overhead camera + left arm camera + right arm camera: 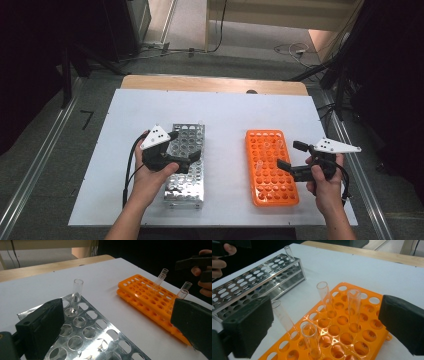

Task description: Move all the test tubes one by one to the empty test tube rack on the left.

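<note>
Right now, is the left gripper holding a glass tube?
No, the left gripper is open and empty above the metal rack, and the single tube stands apart in a far hole.

This looks like a laboratory or research workroom. A white table top [220,110] carries an orange plastic test-tube rack [271,167] with clear glass tubes [325,298] standing in its holes; well to the left of that rack stands a perforated metal tube rack [186,162] holding one more tube [77,290] at its far corner. Beyond the table's far edge lie a grey floor, loose cables [292,49] and dark stands. Metal rails [37,165] run along the floor on both sides of the table.
</note>
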Demonstrator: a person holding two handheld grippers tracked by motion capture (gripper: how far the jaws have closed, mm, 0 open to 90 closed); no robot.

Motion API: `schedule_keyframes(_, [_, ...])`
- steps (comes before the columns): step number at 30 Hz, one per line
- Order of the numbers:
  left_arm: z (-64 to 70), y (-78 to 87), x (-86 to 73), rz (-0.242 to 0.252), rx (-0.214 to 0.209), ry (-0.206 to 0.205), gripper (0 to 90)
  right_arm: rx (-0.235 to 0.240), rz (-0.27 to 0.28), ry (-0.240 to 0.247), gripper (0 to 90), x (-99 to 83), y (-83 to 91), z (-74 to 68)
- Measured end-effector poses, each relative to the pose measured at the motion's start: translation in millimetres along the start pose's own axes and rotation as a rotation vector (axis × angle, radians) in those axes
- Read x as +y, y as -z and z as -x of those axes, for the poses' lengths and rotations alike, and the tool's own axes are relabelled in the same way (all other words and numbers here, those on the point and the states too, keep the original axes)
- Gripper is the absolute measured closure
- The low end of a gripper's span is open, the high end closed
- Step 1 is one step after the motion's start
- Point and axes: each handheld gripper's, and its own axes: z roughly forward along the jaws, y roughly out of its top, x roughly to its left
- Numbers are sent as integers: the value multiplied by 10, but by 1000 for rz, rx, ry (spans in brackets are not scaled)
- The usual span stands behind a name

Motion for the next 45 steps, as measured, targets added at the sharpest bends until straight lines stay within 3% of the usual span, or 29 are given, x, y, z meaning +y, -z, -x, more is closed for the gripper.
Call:
schedule_keyframes(2, [8,1,-17,-1,0,3,0,-3,11,4,43,6,-5,6])
schedule_keyframes(8, [35,5,-39,-6,-11,3,0,59,-11,0,65,-61,-31,-19])
schedule_keyframes(13, [66,15,-46,-5,-20,5,0,99,-57,-6,222,-179,-31,-5])
schedule_keyframes(14, [66,16,-47,-3,-24,6,0,116,-74,-15,288,-224,-25,8])
schedule_keyframes(16, [67,16,-48,-9,-24,10,0,120,-82,-18,317,-240,-26,14])
schedule_keyframes(24, [78,-9,-55,-17,-39,12,0,130,-178,27,535,-363,-139,25])
schedule_keyframes(28, [83,-17,-57,-20,-42,12,0,105,-204,56,598,-386,-182,-3])
schedule_keyframes(41, [109,-49,-64,-30,-55,15,0,72,-199,99,732,-421,-237,-29])
schedule_keyframes(45, [119,-55,-68,-33,-56,17,0,80,-196,74,737,-411,-239,-14])
